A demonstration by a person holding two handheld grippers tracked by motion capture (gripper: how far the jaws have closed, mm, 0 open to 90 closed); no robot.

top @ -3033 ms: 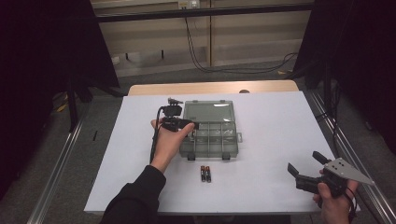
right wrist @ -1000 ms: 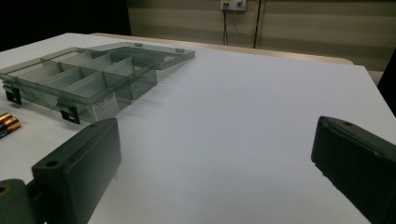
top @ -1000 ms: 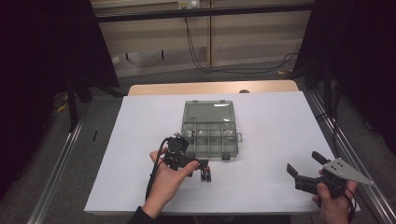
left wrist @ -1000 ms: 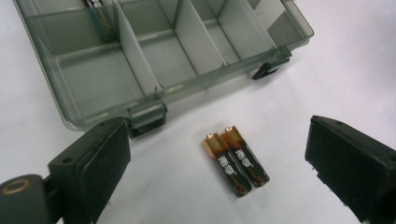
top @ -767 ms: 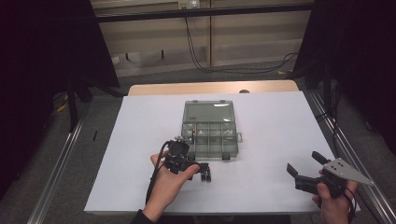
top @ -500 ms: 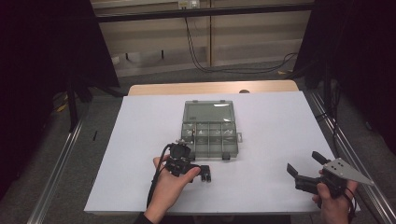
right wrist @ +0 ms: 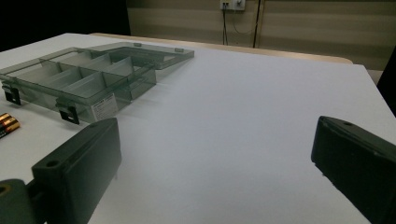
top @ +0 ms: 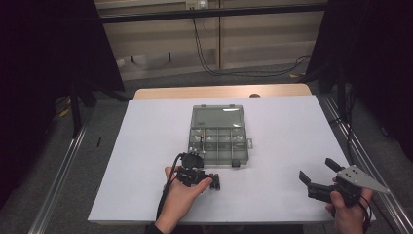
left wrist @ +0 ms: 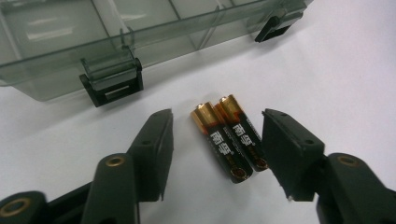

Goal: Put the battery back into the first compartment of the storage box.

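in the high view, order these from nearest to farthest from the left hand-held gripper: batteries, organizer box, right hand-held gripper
1. batteries, right at the left hand-held gripper, between its jaws.
2. organizer box, just beyond, toward the table's middle.
3. right hand-held gripper, far off at the table's right edge.

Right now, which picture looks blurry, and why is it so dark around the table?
In the left gripper view the two black-and-gold batteries are sharp, while the clear grey plastic box behind blurs; in the right gripper view the near black jaws look soft; in the high view light falls on the white table, the surroundings staying dark.
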